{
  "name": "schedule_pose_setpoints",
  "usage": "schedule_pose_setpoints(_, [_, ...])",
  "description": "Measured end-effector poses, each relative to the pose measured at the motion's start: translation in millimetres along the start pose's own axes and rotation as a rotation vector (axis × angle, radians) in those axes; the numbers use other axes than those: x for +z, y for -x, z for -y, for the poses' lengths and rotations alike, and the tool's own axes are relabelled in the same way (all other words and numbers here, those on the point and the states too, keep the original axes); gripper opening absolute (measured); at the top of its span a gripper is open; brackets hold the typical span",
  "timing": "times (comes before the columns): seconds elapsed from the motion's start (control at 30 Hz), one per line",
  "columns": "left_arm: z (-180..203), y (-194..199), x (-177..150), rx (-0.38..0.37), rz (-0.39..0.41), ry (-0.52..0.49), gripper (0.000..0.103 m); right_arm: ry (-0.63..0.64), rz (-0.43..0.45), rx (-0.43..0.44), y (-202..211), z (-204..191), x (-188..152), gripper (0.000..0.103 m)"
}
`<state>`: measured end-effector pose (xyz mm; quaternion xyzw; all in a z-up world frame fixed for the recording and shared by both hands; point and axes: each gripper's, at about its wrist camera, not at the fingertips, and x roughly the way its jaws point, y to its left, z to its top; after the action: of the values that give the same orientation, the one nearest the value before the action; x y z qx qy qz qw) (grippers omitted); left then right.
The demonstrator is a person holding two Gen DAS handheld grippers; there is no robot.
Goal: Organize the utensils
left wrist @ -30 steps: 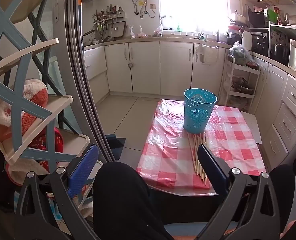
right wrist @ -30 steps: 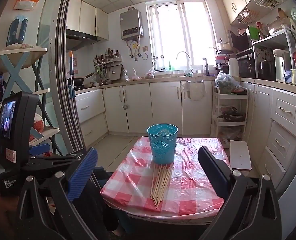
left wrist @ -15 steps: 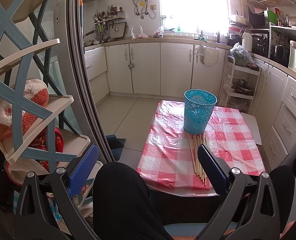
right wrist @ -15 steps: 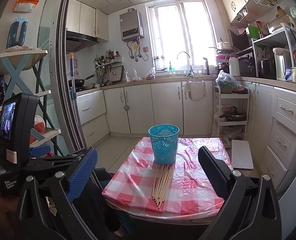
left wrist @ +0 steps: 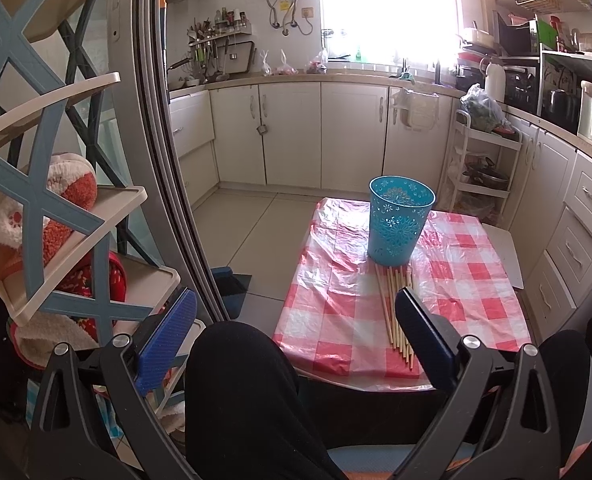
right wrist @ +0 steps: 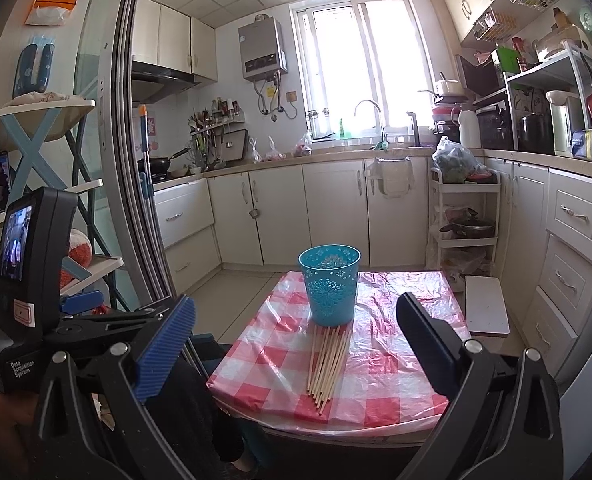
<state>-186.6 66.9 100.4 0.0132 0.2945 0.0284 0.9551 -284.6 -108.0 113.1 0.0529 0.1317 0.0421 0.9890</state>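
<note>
Right wrist view shows us not yet started: both the right hand-held gripper and left hand-held gripper gape empty, short of the worktop. Chopsticks lie bundled against the blue cup; next we reach, pinch one, and drop it in.

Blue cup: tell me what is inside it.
Only the upper inner wall of the blue cup shows, bare. Its bottom is hidden by the rim. The chopsticks lie outside it.
</note>
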Motion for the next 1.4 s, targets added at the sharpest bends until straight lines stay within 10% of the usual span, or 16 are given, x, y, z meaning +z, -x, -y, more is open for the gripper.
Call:
schedule_pose_setpoints(0.7, [0.2,-0.9,-0.5,0.000,-0.003,-0.002,0.096,0.016,0.022,0.000,-2.7,-3.9,-8.2,0.096])
schedule_pose_setpoints(1.4, [28.3,-148.7,-22.9,-0.075,-0.322,-0.063,0.096,-0.071,-0.451,-0.121,-200.8,80.1,-71.1,0.096])
